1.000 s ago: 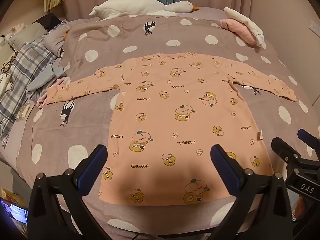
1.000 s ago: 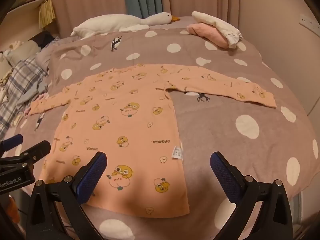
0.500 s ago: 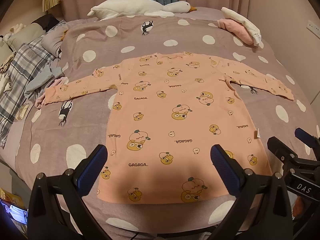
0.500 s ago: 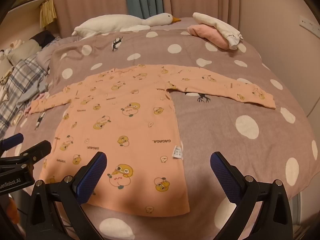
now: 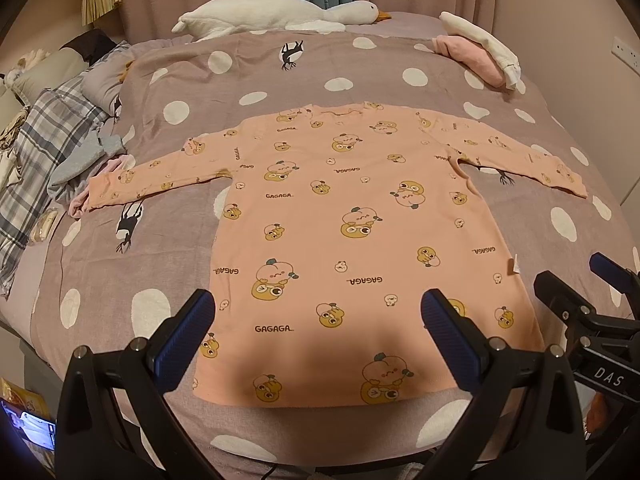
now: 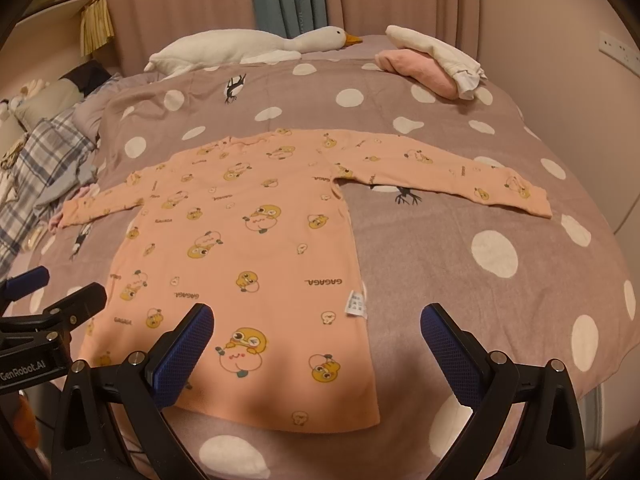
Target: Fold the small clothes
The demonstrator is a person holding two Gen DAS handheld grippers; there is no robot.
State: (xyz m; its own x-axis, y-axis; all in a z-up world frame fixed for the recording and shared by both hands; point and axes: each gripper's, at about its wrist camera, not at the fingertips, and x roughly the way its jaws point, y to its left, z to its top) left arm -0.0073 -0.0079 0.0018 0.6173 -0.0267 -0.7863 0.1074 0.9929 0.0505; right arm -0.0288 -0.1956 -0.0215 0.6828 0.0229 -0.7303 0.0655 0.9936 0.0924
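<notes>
Warm dim indoor light, orange-pink cast across both views. Soft dark shadow across near hem of peach long-sleeved cartoon-print shirt (image 5: 352, 240), under camera; same shadow band in right wrist view (image 6: 248, 264). No glare. Focus sharp mid-frame, print text legible. Strong fisheye bend: mauve bedspread with white polka dots (image 5: 256, 80) curves at edges, black vignette in corners. Slight softness toward far pink curtains (image 6: 180, 4).

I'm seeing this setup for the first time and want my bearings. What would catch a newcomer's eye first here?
The peach long-sleeved shirt with cartoon prints, spread flat with both sleeves out on the spotted bedspread. Behind it a white goose plush lies along the head of the bed, with folded pink and white clothes to its right. Both the left gripper and right gripper hang open near the hem.
</notes>
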